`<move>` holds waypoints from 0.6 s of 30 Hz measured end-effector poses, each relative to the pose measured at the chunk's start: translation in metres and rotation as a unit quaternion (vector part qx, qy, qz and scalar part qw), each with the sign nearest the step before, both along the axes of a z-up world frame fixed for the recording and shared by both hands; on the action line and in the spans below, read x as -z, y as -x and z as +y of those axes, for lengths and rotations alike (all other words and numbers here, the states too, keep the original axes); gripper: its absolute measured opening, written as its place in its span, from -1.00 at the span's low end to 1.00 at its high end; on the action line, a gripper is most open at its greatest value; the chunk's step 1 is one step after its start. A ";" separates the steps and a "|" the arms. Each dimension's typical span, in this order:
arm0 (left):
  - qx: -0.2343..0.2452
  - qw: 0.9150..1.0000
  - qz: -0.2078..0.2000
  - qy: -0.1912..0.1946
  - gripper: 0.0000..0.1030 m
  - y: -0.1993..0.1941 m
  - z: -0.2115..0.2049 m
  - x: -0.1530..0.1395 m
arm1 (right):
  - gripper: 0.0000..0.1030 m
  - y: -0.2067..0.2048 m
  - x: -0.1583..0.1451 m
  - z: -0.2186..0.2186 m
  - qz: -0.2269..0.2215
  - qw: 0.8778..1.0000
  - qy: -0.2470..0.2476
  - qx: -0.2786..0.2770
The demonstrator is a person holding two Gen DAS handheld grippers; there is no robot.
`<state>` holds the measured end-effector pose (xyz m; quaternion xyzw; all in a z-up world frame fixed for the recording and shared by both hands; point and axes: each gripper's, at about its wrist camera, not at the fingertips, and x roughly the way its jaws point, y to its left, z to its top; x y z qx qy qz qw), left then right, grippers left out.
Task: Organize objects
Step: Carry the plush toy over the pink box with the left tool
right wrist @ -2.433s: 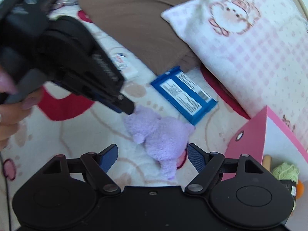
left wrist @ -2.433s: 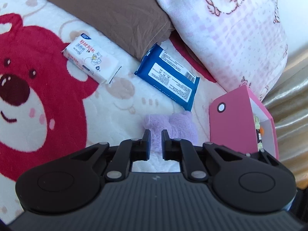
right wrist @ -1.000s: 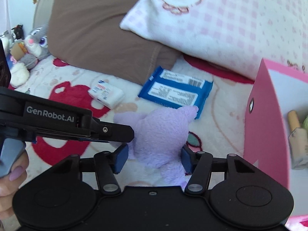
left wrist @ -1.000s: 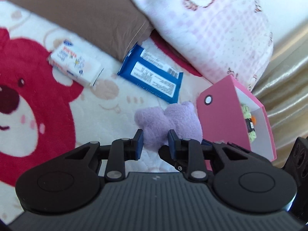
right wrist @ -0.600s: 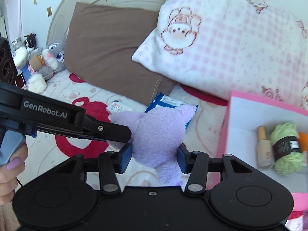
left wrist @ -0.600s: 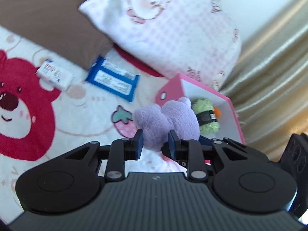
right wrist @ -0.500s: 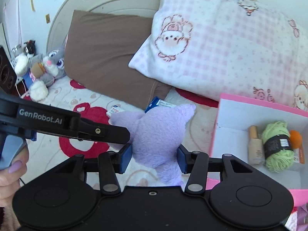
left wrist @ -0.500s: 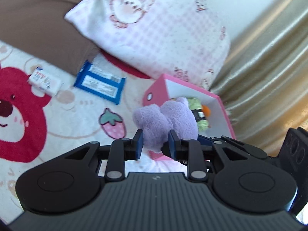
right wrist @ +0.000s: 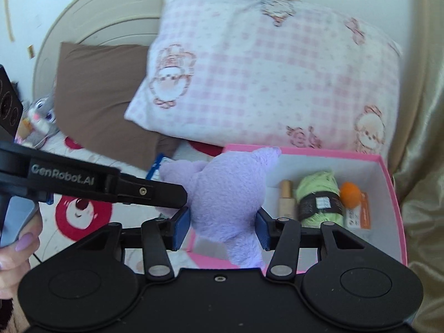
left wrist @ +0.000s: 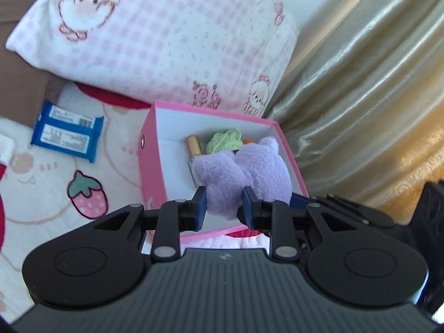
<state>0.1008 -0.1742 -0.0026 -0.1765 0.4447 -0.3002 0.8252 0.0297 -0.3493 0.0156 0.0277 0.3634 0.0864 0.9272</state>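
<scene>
- The purple plush toy hung above the open pink box, clenched by both the left gripper and the right gripper; the drop was not yet made.
- Inside the box lay green yarn, a small bottle and an orange ball.
- A blue wipes pack lay unpacked on the blanket to the left.
</scene>
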 end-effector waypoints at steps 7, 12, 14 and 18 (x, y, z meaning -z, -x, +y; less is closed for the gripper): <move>0.019 0.998 0.055 -0.030 -0.50 -0.042 -0.055 0.030 | 0.06 -0.033 0.035 -0.050 0.070 0.996 -0.028 0.050; 0.023 0.996 0.088 -0.010 -0.50 -0.053 -0.066 0.052 | 0.03 -0.039 0.053 -0.082 0.104 0.987 -0.088 0.083; 0.024 0.994 0.108 -0.008 -0.51 -0.055 -0.069 0.063 | 0.02 -0.042 0.059 -0.086 0.117 0.986 -0.082 0.082; 0.018 0.991 0.135 -0.006 -0.51 -0.061 -0.072 0.080 | 0.00 -0.054 0.068 -0.092 0.144 0.984 -0.076 0.072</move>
